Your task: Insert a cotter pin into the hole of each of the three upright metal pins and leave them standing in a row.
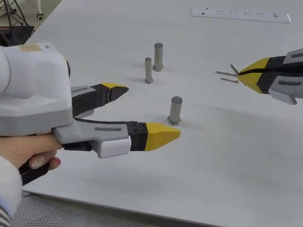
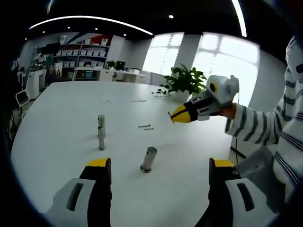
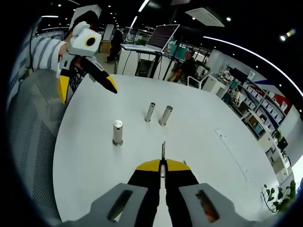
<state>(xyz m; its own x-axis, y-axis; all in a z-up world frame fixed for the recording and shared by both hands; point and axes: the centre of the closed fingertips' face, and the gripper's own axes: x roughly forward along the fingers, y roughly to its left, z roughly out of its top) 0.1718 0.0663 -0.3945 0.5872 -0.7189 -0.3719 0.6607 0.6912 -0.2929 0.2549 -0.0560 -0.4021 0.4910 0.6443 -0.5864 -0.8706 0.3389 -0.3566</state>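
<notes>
Three upright metal pins stand on the white table: one near pin and two farther ones. My left gripper is open, its jaws wide apart just left of the near pin, not touching it. My right gripper hovers at the right, shut on a thin cotter pin that sticks out past its tips. Two loose cotter pins lie on the table under it. From the right gripper view the three metal pins stand ahead.
A white power strip lies at the far right of the table. The table's near edge runs above a perforated grey surface. A hand holds the left gripper's handle.
</notes>
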